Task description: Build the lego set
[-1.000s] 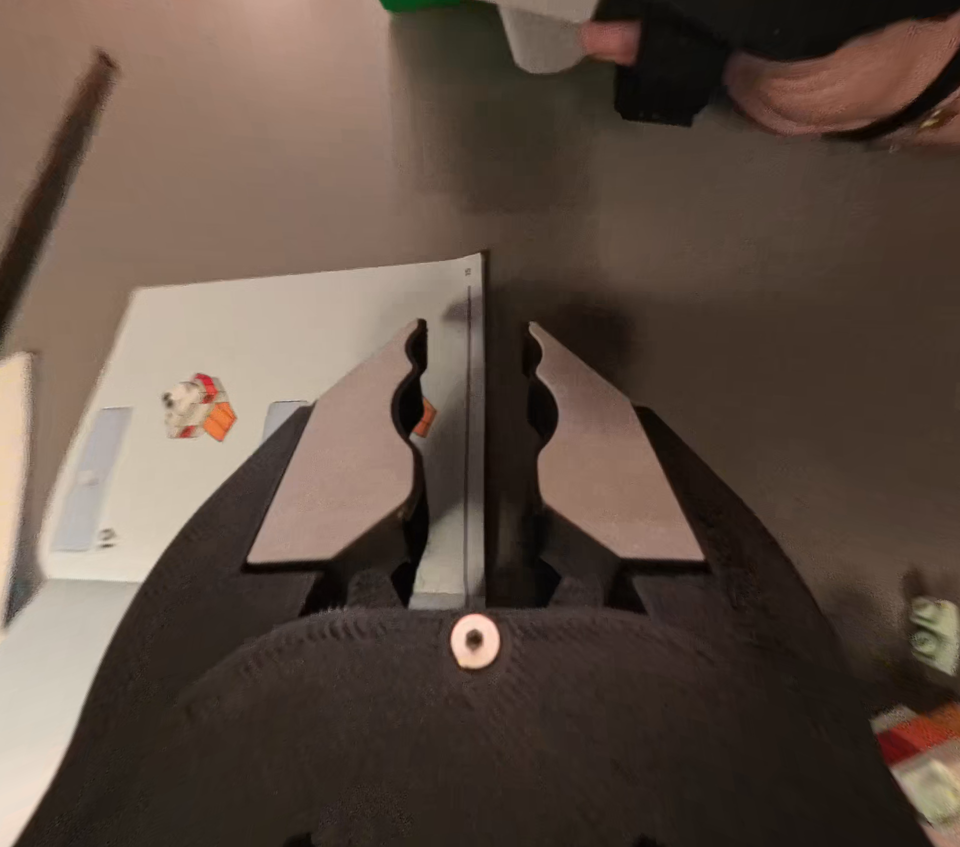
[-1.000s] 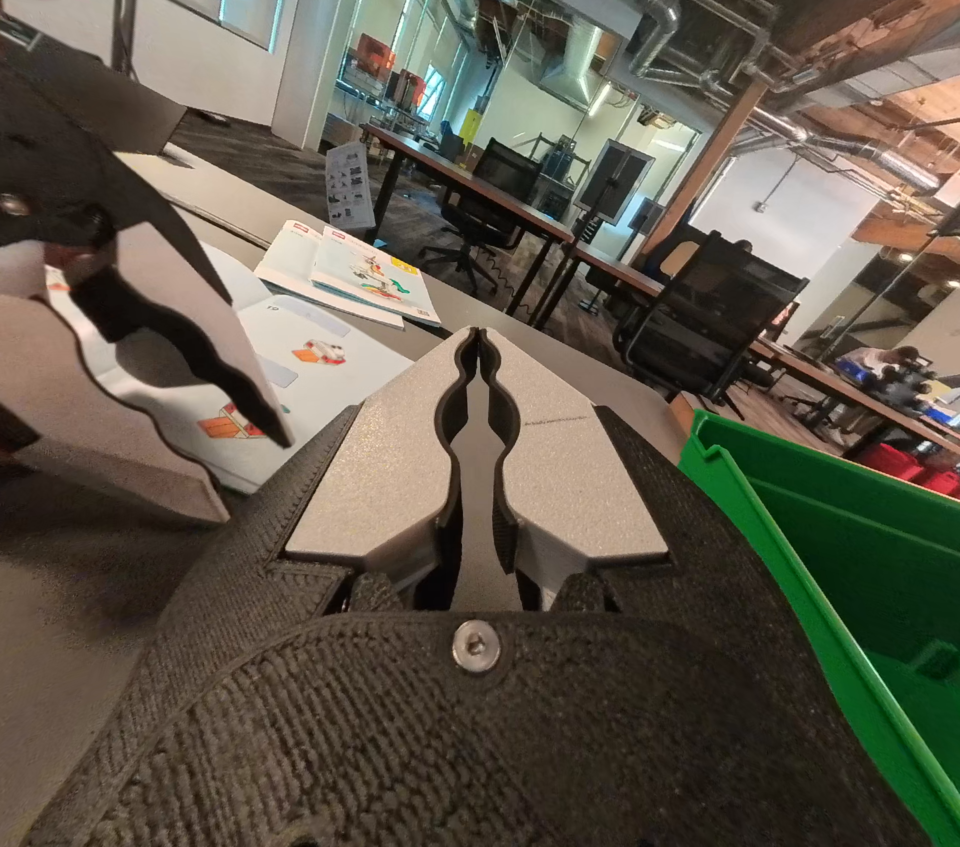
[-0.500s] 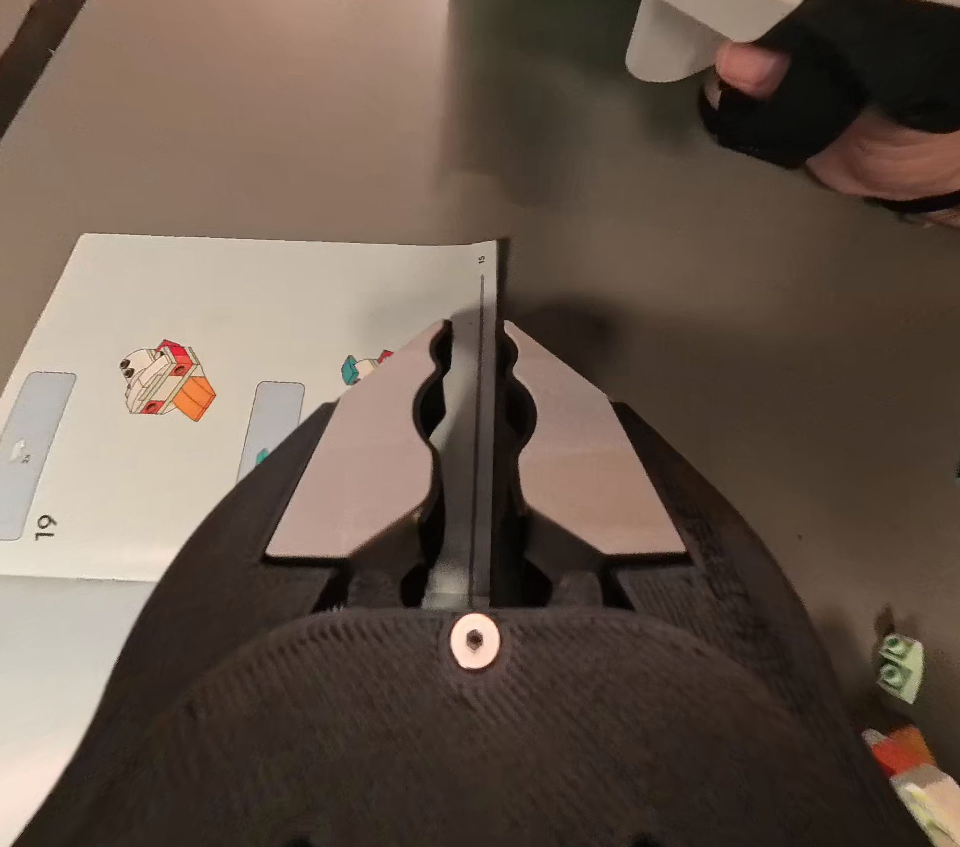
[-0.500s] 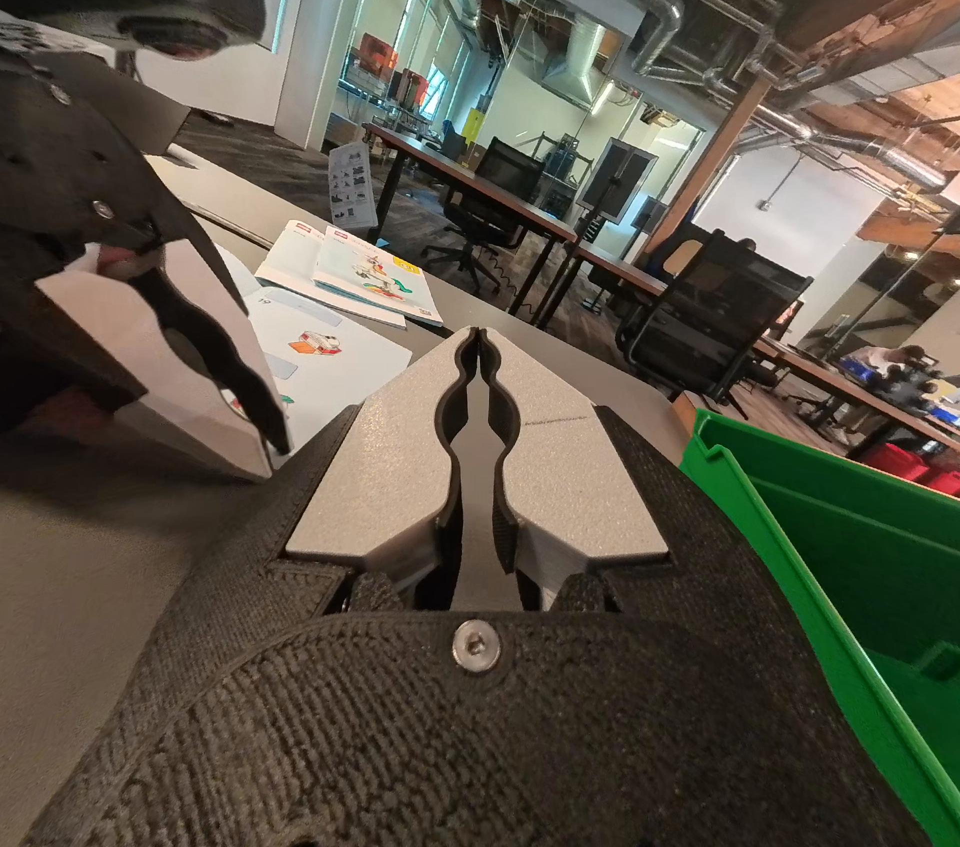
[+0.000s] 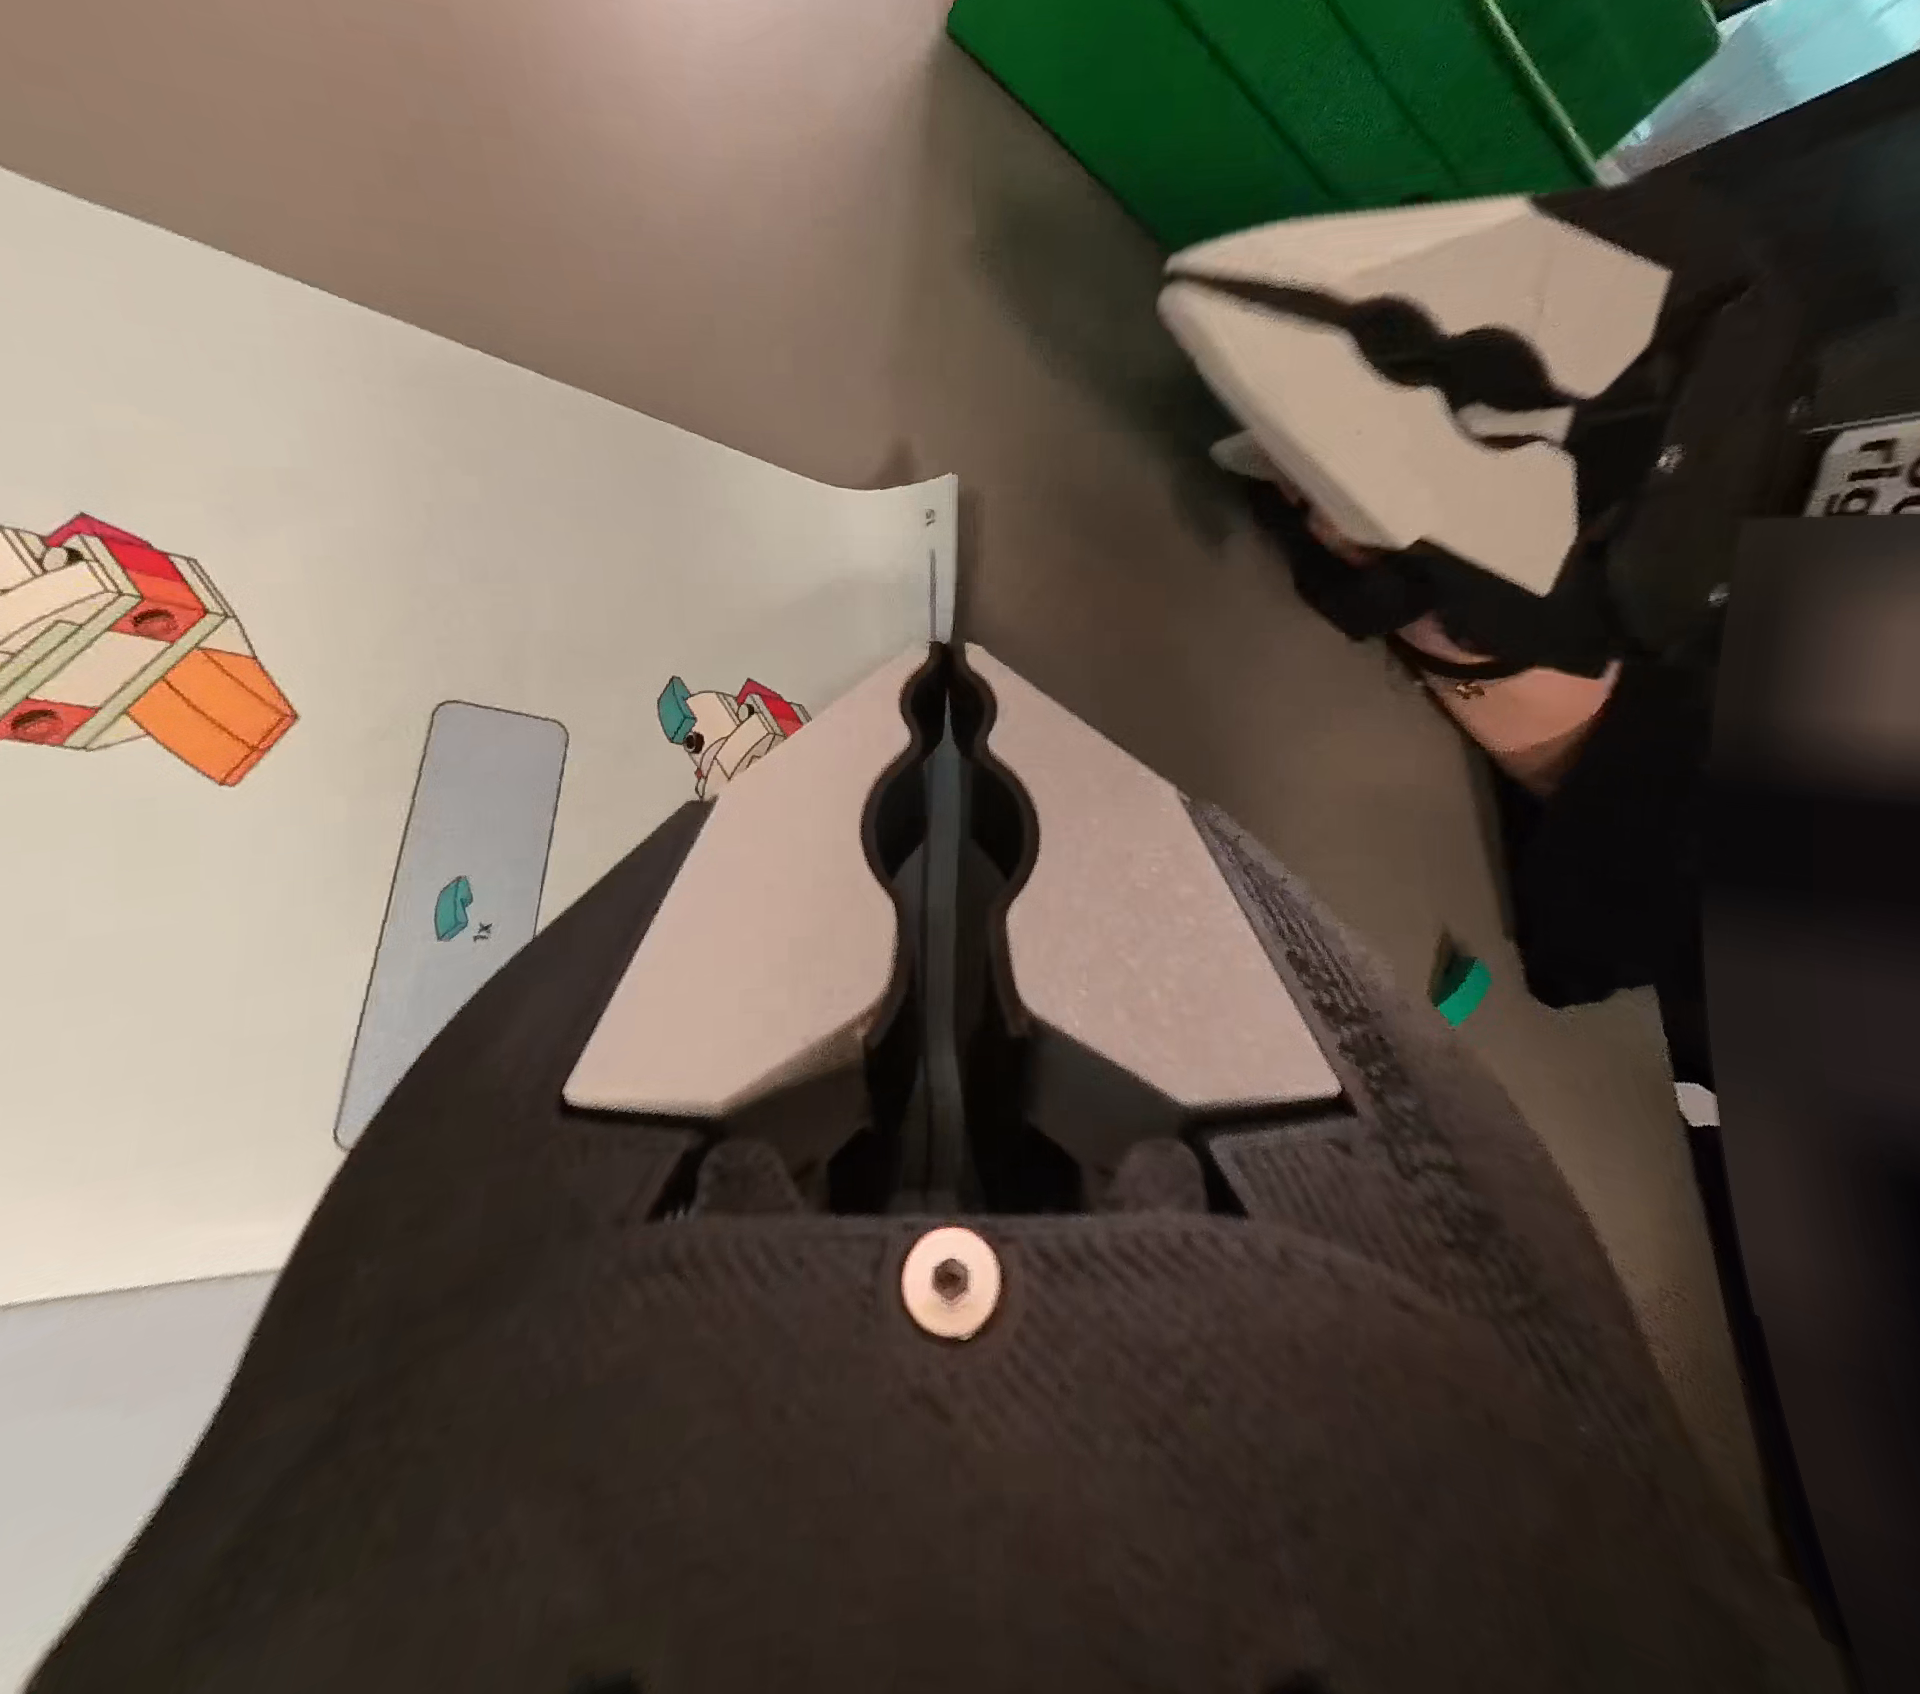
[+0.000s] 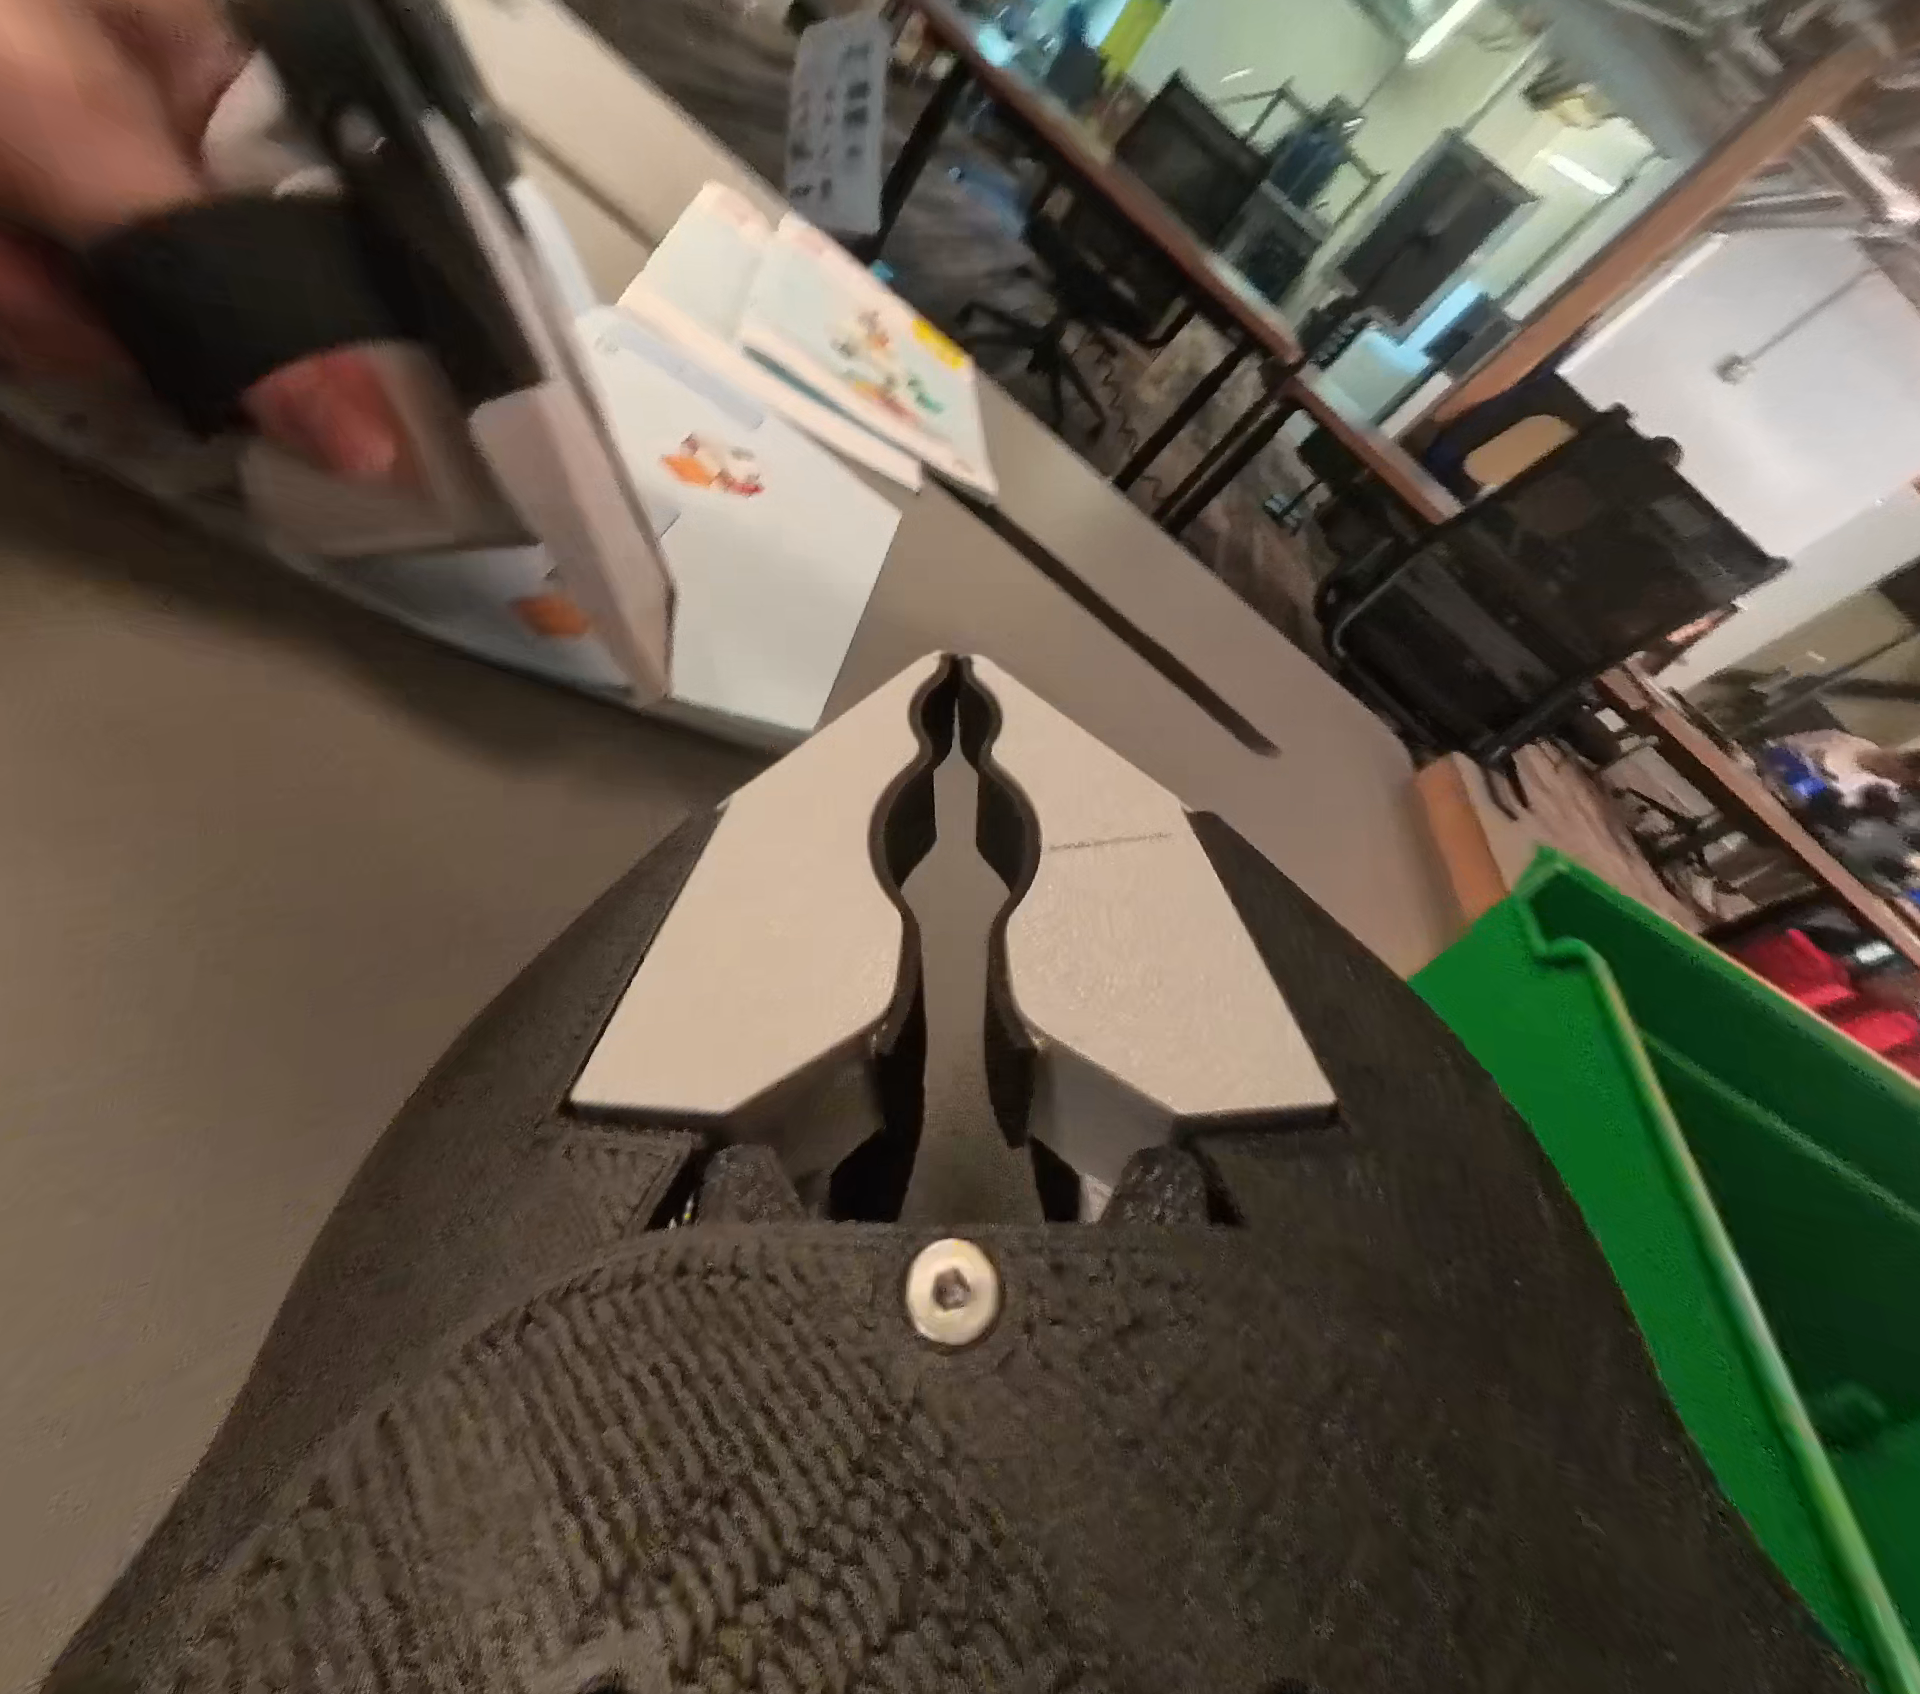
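- Now the left claw (image 5: 948, 657) is clamped on the right edge of the open instruction page (image 5: 436, 564), which curls up off the grey worktop (image 5: 520, 86).
- Its partner, the right claw (image 6: 957, 665), is closed on nothing, low over the worktop.
- Beside it stands a green bin (image 6: 1704, 1125).
- One teal brick (image 5: 1460, 990) lies near the left claw.

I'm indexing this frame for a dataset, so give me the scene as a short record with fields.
left gripper: shut on the right edge of the page
right gripper: shut, empty, low over the table
page: open instruction sheet, gripped corner curled up
bin: green, on the table beyond the page
brick: teal, loose on the table, right of the left gripper
booklet: lies past the page
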Demonstrator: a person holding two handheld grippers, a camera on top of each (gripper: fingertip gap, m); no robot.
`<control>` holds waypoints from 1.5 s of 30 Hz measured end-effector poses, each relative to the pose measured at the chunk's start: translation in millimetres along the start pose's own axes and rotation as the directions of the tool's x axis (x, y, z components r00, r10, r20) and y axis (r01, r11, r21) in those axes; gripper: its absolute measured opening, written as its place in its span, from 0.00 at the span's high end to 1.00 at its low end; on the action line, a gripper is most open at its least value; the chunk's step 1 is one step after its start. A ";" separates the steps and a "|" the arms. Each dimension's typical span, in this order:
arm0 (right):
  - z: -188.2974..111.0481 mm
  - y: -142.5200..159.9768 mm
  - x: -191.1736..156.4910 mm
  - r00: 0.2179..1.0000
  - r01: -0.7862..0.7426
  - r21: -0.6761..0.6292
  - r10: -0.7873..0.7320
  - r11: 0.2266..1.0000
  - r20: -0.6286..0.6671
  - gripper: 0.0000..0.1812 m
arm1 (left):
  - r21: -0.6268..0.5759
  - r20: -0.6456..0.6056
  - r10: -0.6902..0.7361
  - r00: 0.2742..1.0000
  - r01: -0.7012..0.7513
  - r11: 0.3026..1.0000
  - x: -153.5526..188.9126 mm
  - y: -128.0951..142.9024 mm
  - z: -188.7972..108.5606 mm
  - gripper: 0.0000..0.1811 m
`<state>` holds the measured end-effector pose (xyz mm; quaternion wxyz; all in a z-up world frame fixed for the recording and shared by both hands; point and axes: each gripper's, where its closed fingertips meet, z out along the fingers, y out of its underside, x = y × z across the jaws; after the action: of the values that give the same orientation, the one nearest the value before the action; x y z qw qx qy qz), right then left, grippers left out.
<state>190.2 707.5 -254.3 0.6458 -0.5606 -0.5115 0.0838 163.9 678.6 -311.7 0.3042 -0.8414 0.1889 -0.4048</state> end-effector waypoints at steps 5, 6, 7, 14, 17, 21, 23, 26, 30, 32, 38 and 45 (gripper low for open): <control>5.8 18.7 -30.5 0.979 0.150 -0.112 -0.132 0.982 0.156 1.00 | -0.007 -0.029 -0.037 0.999 0.037 0.999 0.7 0.3 0.4 1.00; 6.1 21.8 -34.7 0.972 0.177 -0.125 -0.154 0.976 0.177 0.99 | -0.008 -0.035 -0.048 0.998 0.048 0.999 0.9 0.2 0.4 1.00; 6.0 23.2 -38.7 0.965 0.200 -0.127 -0.174 0.971 0.196 0.98 | -0.009 -0.041 -0.056 0.998 0.056 0.998 1.0 0.2 0.4 1.00; 6.7 26.2 -45.8 0.952 0.238 -0.136 -0.203 0.962 0.230 0.90 | -0.004 -0.044 -0.051 0.998 0.051 0.999 1.6 0.1 0.4 1.00; 7.0 25.5 -43.2 0.959 0.205 -0.138 -0.170 0.969 0.228 0.86 | 0.009 -0.065 -0.063 0.996 0.063 0.998 2.7 -1.5 -1.0 1.00; 6.0 21.8 -39.0 0.966 0.114 -0.131 -0.079 0.985 0.247 0.84 | 0.037 -0.115 -0.087 0.990 0.092 0.995 5.6 -5.6 -4.8 1.00; 4.9 20.0 -38.9 0.962 0.072 -0.126 -0.035 0.989 0.272 0.85 | 0.037 -0.134 -0.090 0.987 0.095 0.995 7.5 -5.8 -5.5 1.00; 4.4 23.1 -45.9 0.941 0.055 -0.154 0.000 0.987 0.338 0.87 | 0.002 -0.191 -0.093 0.977 0.095 0.995 14.8 -1.9 -5.3 1.00; -0.3 22.0 -51.1 0.918 0.010 -0.167 0.057 0.986 0.392 0.85 | -0.029 -0.218 -0.097 0.971 0.093 0.995 18.3 1.5 -4.4 1.00; -4.1 19.7 -50.4 0.902 -0.049 -0.173 0.118 0.984 0.415 0.85 | -0.036 -0.211 -0.090 0.973 0.085 0.996 18.2 2.7 -3.5 1.00; -7.3 19.6 -50.8 0.877 -0.104 -0.196 0.183 0.975 0.444 0.84 | -0.041 -0.203 -0.090 0.975 0.083 0.996 17.5 3.5 -2.9 1.00; -7.7 19.9 -52.1 0.876 -0.095 -0.195 0.175 0.976 0.450 0.86 | -0.043 -0.204 -0.092 0.975 0.085 0.995 17.3 3.5 -2.8 1.00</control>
<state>181.2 674.2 -298.7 0.4478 -0.6107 -0.6159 0.2173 171.8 665.2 -302.9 0.2501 -0.8077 0.1884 -0.4996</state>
